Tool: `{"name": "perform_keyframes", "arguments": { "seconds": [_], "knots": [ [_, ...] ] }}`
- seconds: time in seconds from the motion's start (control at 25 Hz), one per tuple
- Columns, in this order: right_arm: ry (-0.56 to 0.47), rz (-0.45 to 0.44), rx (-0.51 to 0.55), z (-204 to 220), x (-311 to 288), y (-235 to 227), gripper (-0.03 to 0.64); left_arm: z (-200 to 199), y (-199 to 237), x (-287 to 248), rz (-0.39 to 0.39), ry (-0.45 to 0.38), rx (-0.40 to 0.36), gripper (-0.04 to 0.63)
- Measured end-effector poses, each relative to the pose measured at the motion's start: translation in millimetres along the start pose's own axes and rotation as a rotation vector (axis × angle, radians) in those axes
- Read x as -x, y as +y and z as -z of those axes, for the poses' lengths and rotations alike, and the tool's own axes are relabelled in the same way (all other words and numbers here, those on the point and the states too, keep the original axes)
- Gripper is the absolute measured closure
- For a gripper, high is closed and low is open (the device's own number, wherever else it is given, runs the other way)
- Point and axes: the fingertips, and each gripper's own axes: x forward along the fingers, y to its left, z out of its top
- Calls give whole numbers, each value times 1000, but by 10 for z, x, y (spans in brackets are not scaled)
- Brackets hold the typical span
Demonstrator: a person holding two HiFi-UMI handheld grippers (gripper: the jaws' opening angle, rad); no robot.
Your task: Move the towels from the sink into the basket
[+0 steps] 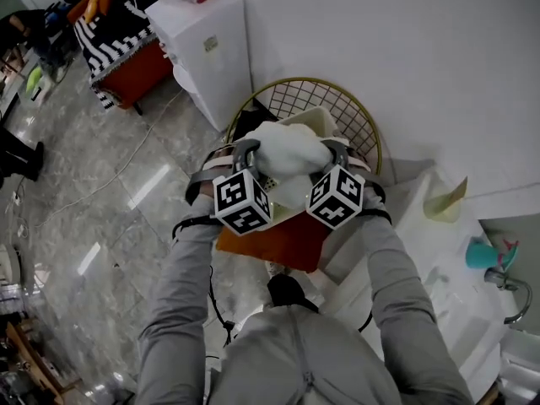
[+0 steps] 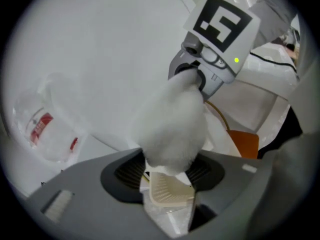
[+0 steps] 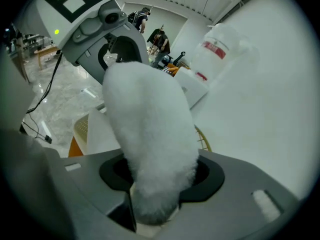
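A fluffy white towel [image 1: 287, 150] hangs bunched between my two grippers, just above the gold wire basket [image 1: 371, 142]. My left gripper [image 1: 246, 154] grips its left end and my right gripper [image 1: 333, 154] its right end. In the left gripper view the towel [image 2: 172, 124] fills the gap between the jaws, and the right gripper [image 2: 200, 79] shows at its far end. The right gripper view has the towel [image 3: 150, 134] packed between the jaws, with the left gripper [image 3: 122, 49] beyond. A cream perforated piece [image 2: 167, 191] lies below, in the basket.
The basket stands against a white wall. A white cabinet [image 1: 207, 40] is to its left, a white counter [image 1: 439, 251] with a teal cup [image 1: 483, 254] and a tap [image 1: 515, 289] to the right. An orange block [image 1: 278, 243] sits under my hands. A cable [image 1: 126, 163] crosses the marble floor.
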Motion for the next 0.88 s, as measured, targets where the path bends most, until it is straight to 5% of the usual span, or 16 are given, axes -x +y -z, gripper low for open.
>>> {"name": "perform_keyframes", "arguments": {
  "seconds": [0.08,0.44,0.88],
  "knots": [
    [35,-58,-8,111,-155,94,358,117,-69,-99,45,21,14,264],
    [5,-19,-51,84,-117,-4,354,237,-66,-68,48,39,30,261],
    [-100,87,-106,-124,694,108,354,-39,-186,617,-51,-18,-7,262]
  ]
}}
